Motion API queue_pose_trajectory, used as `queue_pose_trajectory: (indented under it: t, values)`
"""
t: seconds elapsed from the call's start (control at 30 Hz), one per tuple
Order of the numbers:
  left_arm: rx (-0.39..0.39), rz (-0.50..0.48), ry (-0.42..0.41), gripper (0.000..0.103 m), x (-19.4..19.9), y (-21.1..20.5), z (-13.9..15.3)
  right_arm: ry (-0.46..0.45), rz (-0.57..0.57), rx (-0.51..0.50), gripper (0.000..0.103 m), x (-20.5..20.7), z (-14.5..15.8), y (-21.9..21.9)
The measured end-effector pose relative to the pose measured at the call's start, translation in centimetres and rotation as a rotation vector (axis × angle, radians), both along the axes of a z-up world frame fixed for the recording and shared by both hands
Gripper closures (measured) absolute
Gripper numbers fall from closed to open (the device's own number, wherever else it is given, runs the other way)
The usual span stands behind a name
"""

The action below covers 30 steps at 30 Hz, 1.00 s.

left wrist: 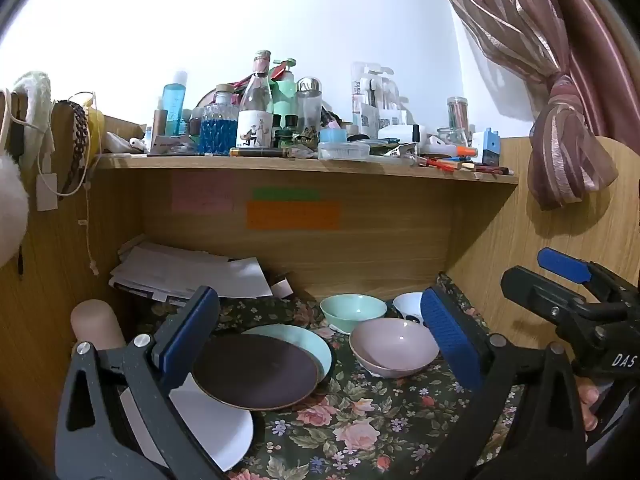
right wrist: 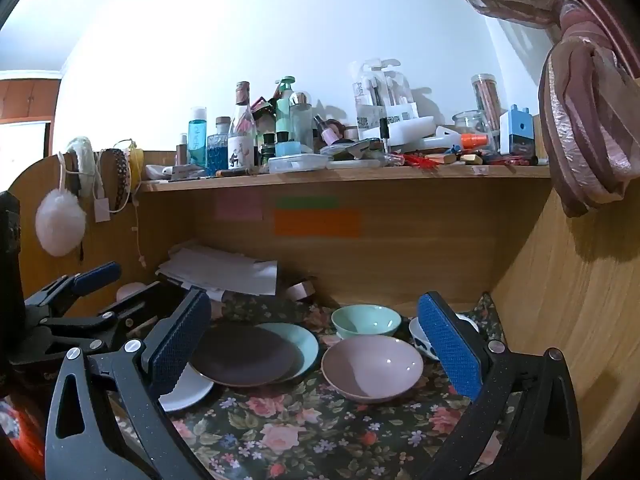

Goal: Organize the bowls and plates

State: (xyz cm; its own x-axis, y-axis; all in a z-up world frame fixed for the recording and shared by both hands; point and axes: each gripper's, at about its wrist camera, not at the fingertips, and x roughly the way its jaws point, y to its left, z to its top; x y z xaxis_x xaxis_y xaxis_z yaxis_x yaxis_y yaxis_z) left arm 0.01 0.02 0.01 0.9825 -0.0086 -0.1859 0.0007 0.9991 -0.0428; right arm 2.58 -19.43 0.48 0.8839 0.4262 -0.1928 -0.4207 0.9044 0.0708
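Three plates overlap left of the pink bowl point(right wrist: 372, 368): brown plate point(right wrist: 244, 356) over teal plate point(right wrist: 300, 340) and white plate point(right wrist: 188, 392); bowls unstacked; I judge sorting barely begun; left gripper point(left wrist: 316, 340) and right gripper point(right wrist: 316, 344) gape wide, holding nothing.

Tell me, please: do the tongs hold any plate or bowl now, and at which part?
Nothing is held. The left tongs and right tongs are both open above the dishes, touching neither the brown plate nor the pink bowl.
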Motion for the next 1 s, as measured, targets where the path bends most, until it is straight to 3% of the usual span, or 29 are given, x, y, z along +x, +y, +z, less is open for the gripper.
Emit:
queue_pose_trajectory:
  t: [1.0]
  values:
    - [0.003, 0.014, 0.008, 0.000, 1.4, 0.4, -0.1, -0.001, 0.009, 0.001, 0.000, 0.9, 0.0, 0.2]
